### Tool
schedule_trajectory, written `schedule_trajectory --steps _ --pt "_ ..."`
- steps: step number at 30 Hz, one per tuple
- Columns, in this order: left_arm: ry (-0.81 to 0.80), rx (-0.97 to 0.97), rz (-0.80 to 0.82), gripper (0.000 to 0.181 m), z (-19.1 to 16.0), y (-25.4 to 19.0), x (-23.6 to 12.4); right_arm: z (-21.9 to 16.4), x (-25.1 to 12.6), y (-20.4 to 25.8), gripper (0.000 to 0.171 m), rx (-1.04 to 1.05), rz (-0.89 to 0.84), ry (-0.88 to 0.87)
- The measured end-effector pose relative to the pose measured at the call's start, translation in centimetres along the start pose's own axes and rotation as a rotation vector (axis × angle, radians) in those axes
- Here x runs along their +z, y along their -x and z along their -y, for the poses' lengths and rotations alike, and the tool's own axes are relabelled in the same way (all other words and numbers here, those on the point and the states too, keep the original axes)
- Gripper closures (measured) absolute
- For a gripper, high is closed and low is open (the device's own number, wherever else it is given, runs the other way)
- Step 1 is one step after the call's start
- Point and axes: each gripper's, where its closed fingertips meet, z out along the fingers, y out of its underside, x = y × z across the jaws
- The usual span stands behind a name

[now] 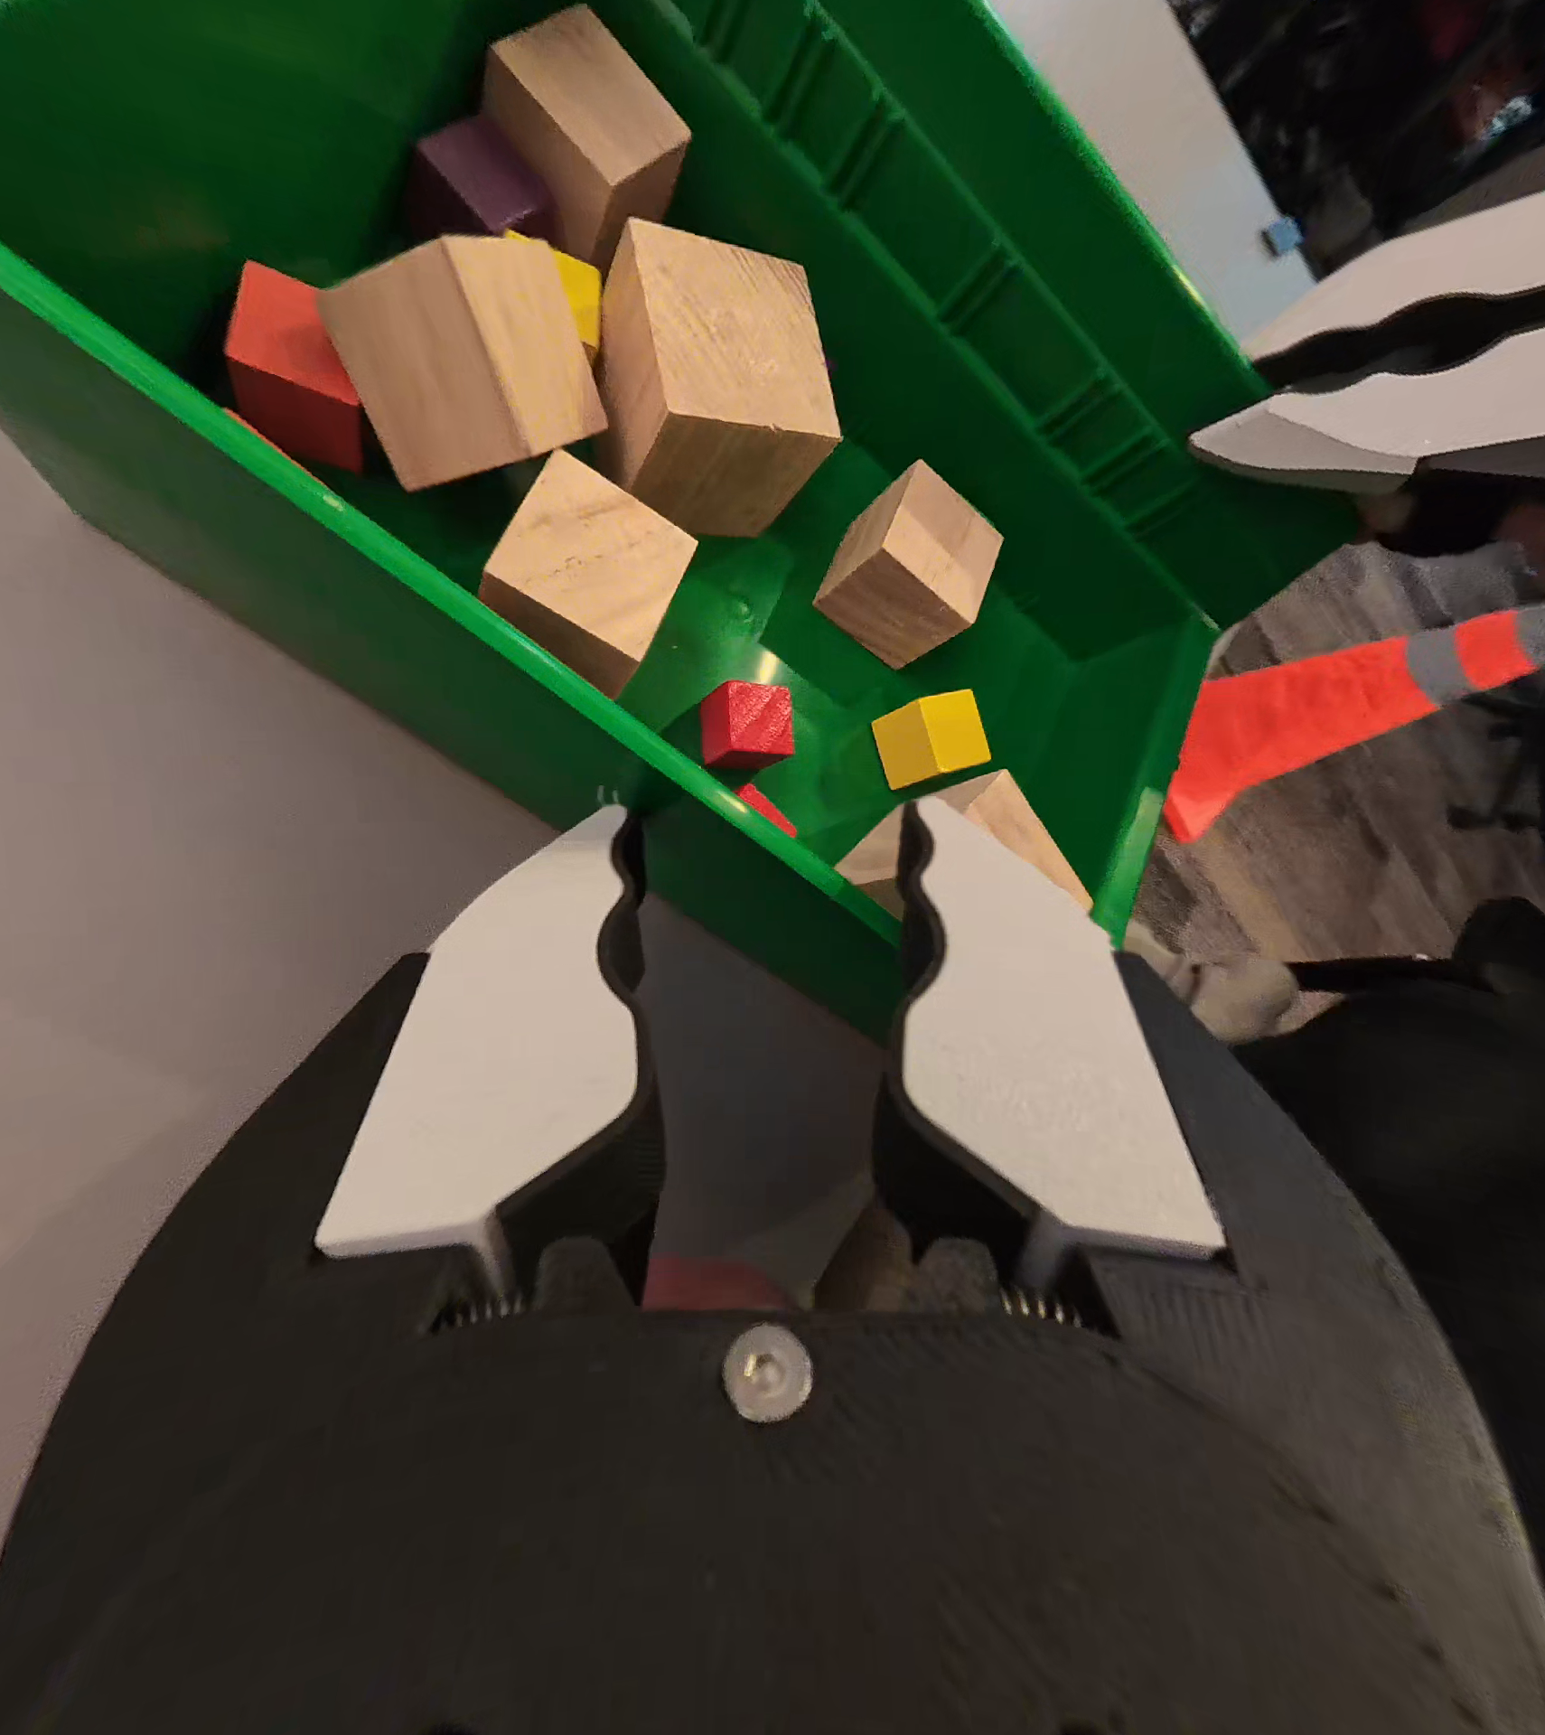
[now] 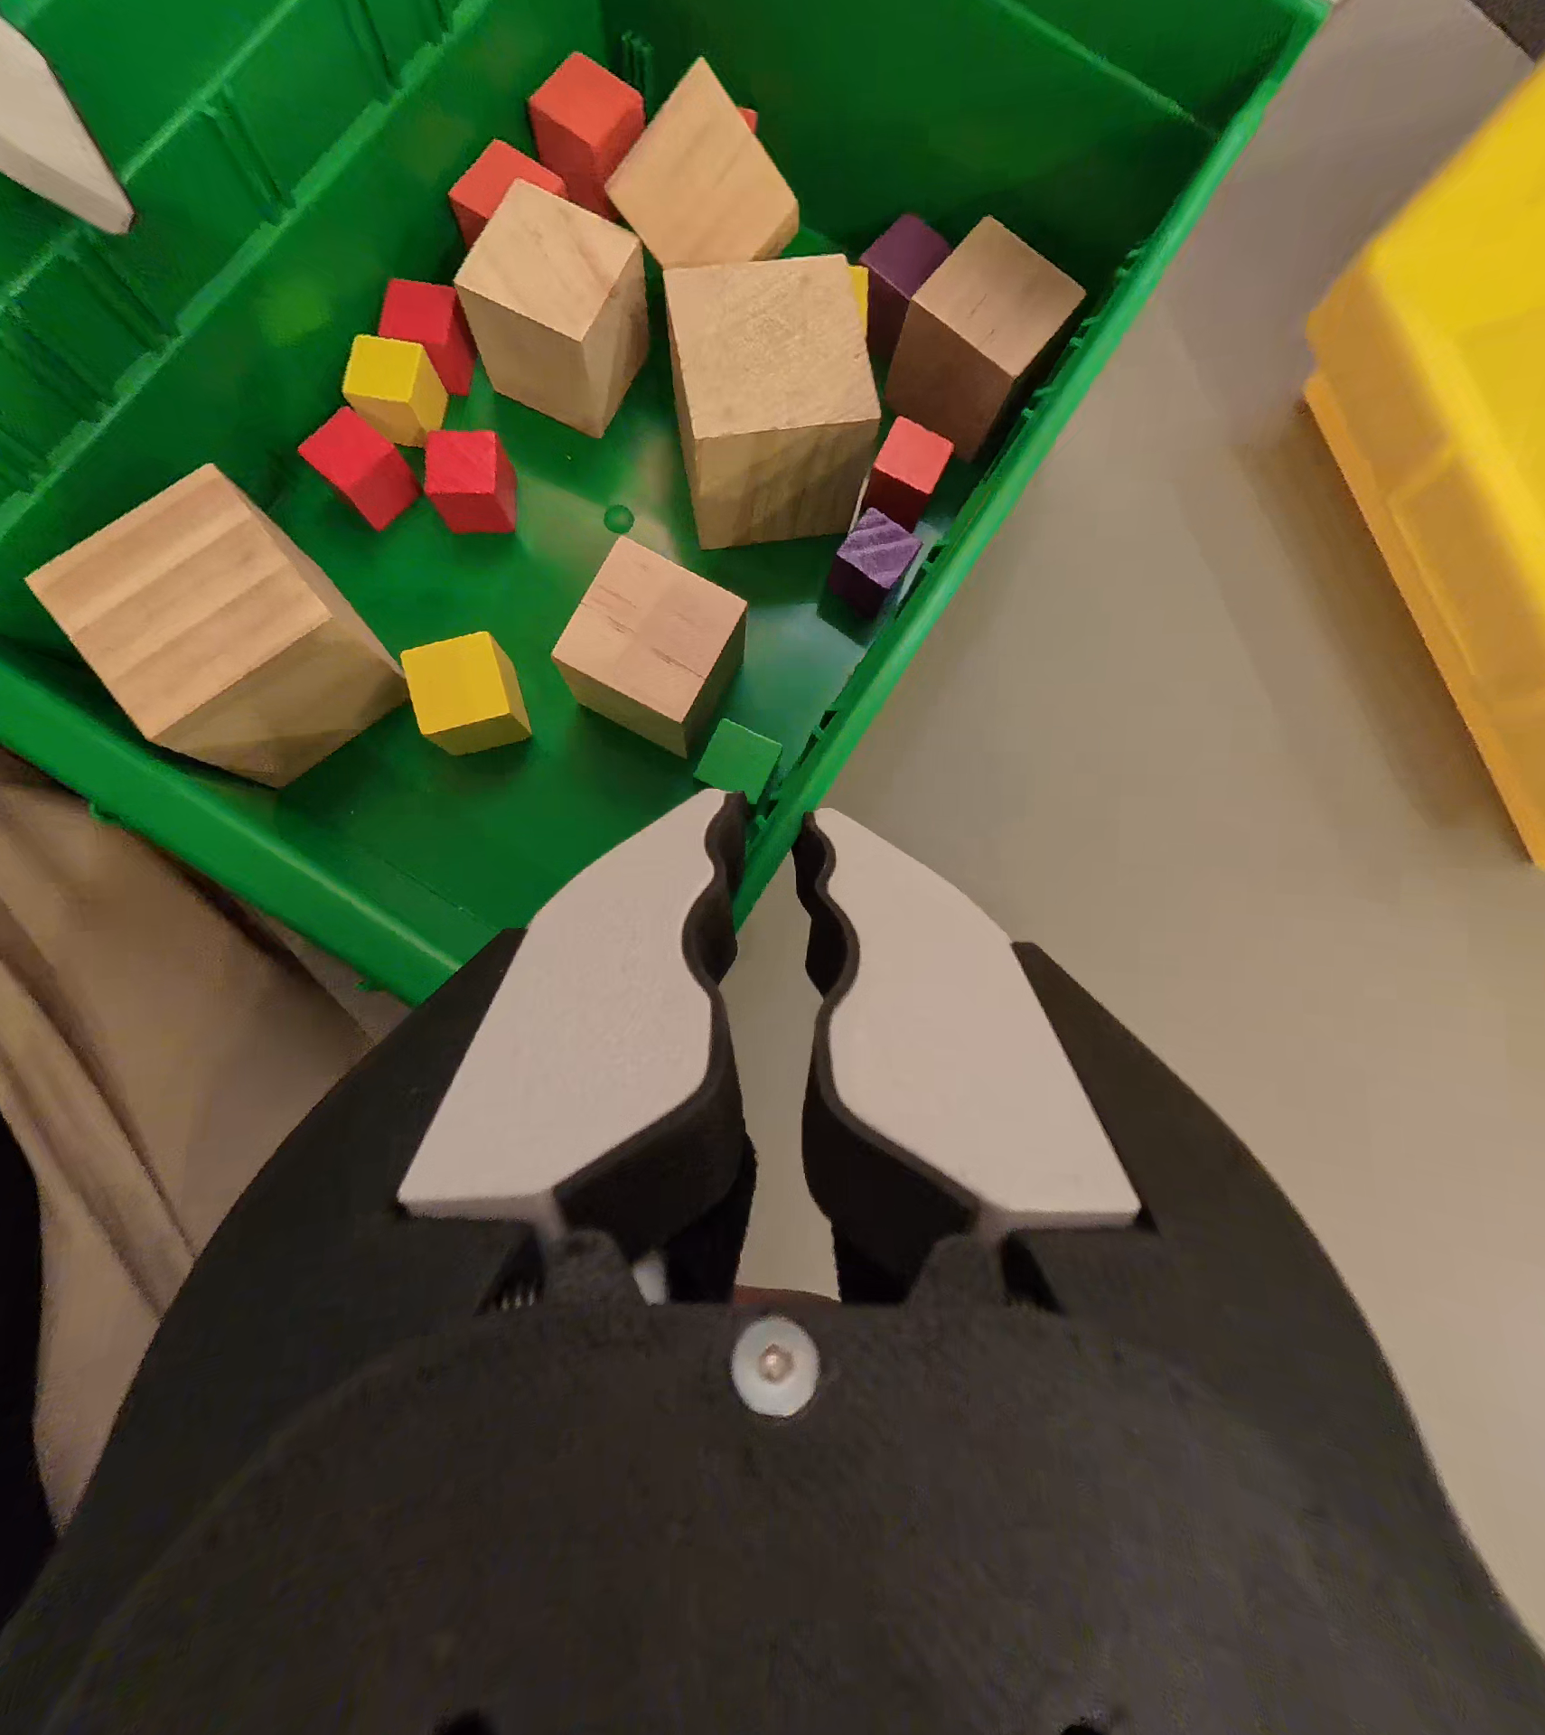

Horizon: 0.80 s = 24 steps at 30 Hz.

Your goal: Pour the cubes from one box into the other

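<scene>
The green box (image 1: 938, 235) is tilted in the left wrist view and holds several wooden cubes (image 1: 712, 376) plus small red, yellow and purple ones. My left gripper (image 1: 767, 812) is shut on the box's near wall, one finger inside and one outside. My right gripper (image 2: 764, 817) is shut on the rim at a corner of the green box (image 2: 281, 873); it also shows in the left wrist view (image 1: 1229, 404) at the far rim. The cubes (image 2: 769, 394) lie spread over the box floor. The yellow box (image 2: 1501, 422) stands on the table to the right, apart from the green one.
A pale table top (image 2: 1172, 751) lies under and between the boxes. An orange cone (image 1: 1313, 713) lies on the floor beyond the table edge. A person's beige trousers (image 2: 46, 939) are close at the lower left.
</scene>
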Motion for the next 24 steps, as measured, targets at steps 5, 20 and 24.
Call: schedule_trajectory --steps 5,20,24 --pt "-0.011 0.009 0.131 0.149 -0.3 4.3 -4.0 4.2 3.3 2.4 0.165 -0.075 0.05 -0.011" --pt "-0.014 -0.063 0.443 0.166 -0.1 21.2 -16.7 18.9 15.1 10.5 0.16 -0.108 0.229 -0.144" --pt "-0.019 -0.075 0.502 0.168 0.3 24.9 -19.2 21.9 17.6 11.6 0.16 -0.091 0.237 -0.158"
